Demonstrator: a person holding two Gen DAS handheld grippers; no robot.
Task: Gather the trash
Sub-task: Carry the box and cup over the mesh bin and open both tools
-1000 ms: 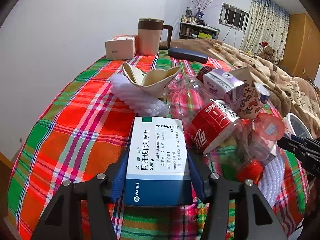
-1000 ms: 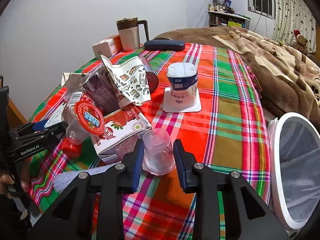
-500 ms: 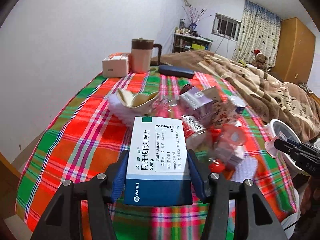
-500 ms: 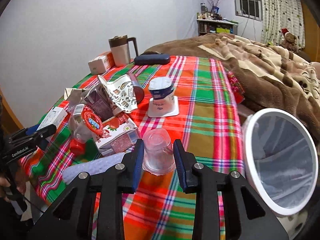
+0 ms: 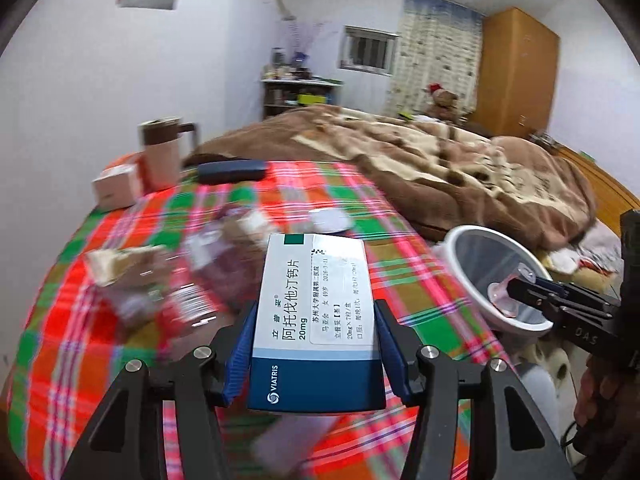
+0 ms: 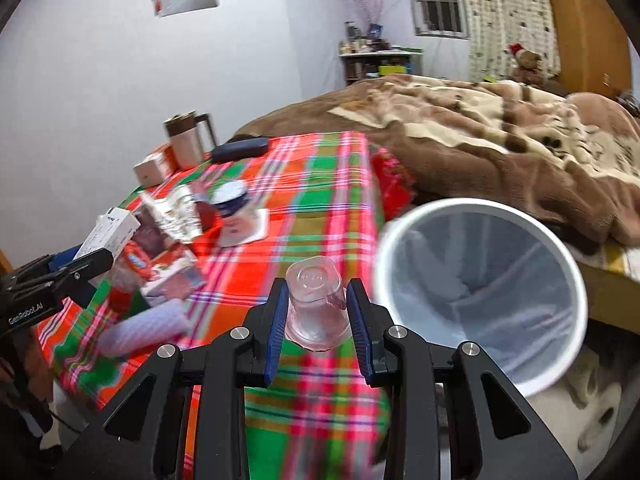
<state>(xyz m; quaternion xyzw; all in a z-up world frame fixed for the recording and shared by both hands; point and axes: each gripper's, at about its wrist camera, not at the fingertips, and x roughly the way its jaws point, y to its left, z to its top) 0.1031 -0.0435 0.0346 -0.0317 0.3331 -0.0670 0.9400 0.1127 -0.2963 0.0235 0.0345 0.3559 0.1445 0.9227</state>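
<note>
Blue rubber pads of the left gripper (image 5: 316,354) clamp a white-and-navy cardboard medicine box (image 5: 316,320) by its long sides in the left wrist view, lifted above the red-and-green plaid tablecloth (image 5: 60,320). To its right a white-rimmed round trash bin (image 5: 456,252) stands beside the bed.

From the right wrist view, the right gripper (image 6: 317,316), jaws partly closed, pinches a clear plastic cup (image 6: 316,304) upside down, just left of the bin's rim (image 6: 384,264). Blurred cartons and wrappers (image 6: 172,248) lie on the cloth.
</note>
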